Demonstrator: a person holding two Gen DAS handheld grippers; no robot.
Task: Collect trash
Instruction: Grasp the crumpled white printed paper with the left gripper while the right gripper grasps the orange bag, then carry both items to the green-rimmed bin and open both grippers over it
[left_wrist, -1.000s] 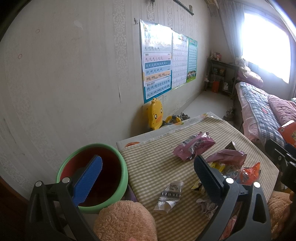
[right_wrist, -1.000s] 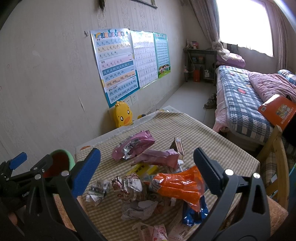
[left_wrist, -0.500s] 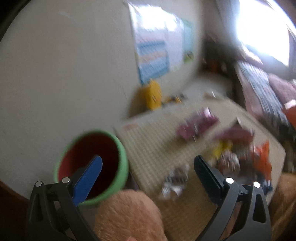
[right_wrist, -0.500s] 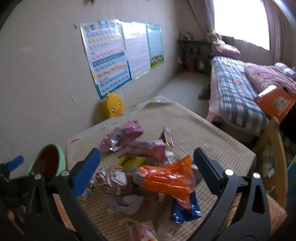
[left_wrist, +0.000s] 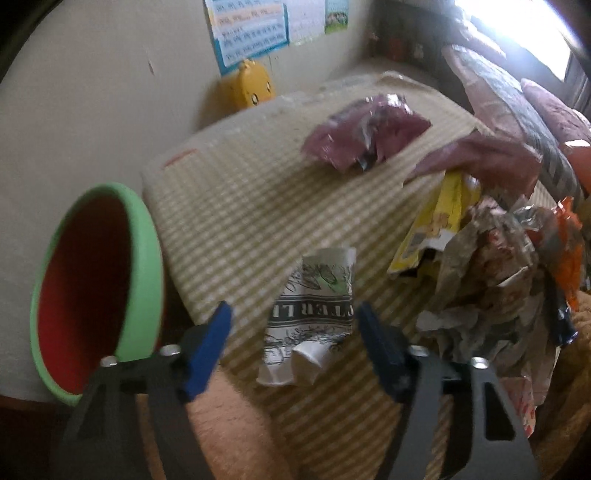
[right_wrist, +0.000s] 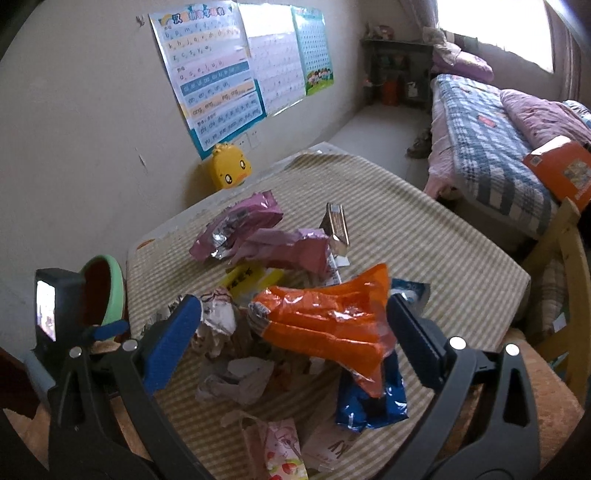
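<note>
**Mia:** Which bit of trash gets picked up next?

**Ben:** I think the white wrapper (left_wrist: 312, 317) with black print. It lies flat on the checked tablecloth (left_wrist: 258, 206), near the table's edge, a little apart from the big pile.

**Mia:** Where is it from the claw?

**Ben:** Right in front of the left gripper (left_wrist: 293, 343), and under it. The claw points down at it. The wrapper's long way runs straight away from the claw, so the blue fingers (left_wrist: 210, 350) stand one at each long side.

**Mia:** Is it pinching yet?

**Ben:** No. The jaws are closing, with the wrapper between them, but there are gaps at both sides. The picture is a bit blurry, so maybe the near end is already just touched.

**Mia:** And the other claw?

**Ben:** The right gripper (right_wrist: 291, 343) is spread wide and holds nothing. It hangs over the orange bag (right_wrist: 328, 325) in the pile. The left one is nearer to the white wrapper.

**Mia:** Where does the trash go?

**Ben:** Probably in the green bin (left_wrist: 144, 266) with the red inside. It sits just off the table's left edge, close to the left claw.
</note>
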